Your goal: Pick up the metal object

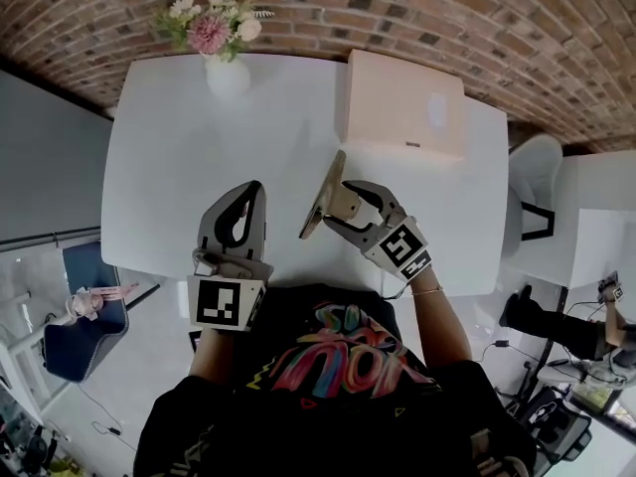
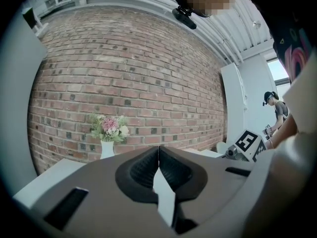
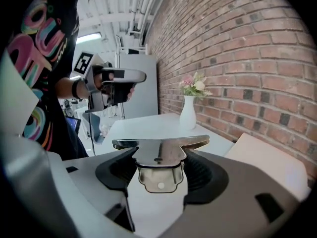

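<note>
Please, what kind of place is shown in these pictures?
Probably a studio or office-like workroom: a white table stands by a brick wall, a vase of flowers sits on it, and another person is nearby.

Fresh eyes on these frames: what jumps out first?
The shiny metal object stands out first, clamped in the right gripper over the white table, on the person's side. Next come the left gripper, shut and empty beside it, and the vase of flowers at the far edge by the brick wall.

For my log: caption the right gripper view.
Right gripper clamps a shiny flat metal object above the white table.
</note>
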`<state>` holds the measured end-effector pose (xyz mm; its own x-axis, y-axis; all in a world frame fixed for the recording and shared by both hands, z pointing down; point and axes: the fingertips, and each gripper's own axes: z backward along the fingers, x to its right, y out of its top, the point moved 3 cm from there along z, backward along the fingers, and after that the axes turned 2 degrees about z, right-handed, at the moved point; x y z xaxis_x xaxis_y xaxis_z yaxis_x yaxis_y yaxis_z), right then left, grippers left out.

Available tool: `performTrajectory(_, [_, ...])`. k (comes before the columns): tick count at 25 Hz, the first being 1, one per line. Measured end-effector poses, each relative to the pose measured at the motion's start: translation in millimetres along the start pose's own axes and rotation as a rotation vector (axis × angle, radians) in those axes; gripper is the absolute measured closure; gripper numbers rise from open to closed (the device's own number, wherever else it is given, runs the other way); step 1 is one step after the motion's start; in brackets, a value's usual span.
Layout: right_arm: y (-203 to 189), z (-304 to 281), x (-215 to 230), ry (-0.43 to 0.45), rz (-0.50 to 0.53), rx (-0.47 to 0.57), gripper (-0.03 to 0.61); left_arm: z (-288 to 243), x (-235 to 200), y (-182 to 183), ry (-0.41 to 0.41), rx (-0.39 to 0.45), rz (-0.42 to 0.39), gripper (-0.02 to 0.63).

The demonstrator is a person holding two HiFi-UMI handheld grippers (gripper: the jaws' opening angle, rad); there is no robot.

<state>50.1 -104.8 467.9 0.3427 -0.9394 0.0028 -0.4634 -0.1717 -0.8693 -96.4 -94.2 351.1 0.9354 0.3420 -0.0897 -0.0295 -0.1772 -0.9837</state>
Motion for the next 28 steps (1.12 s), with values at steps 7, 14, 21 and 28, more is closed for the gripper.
performTrajectory(7, [29.2, 31.9, 8.5, -0.104, -0.041, 0.099, 0.267, -0.6, 7.4, 1.0, -0.035, -0.005, -0.022, 0.588])
performTrajectory(14, [50.3, 70.1, 18.3, -0.230, -0.118, 0.246, 0.267, -2.9, 13.9, 3.2, -0.059, 0.000, -0.026, 0.588])
performTrajectory(21, [56.0, 107.7, 27.3, -0.347, -0.191, 0.325, 0.267, -4.9, 16.3, 1.8, -0.072, -0.007, -0.020, 0.588])
performTrajectory(28, [59.8, 136.7, 31.4, -0.437, -0.244, 0.392, 0.267, -5.9, 16.2, 1.9, -0.078, -0.008, -0.019, 0.588])
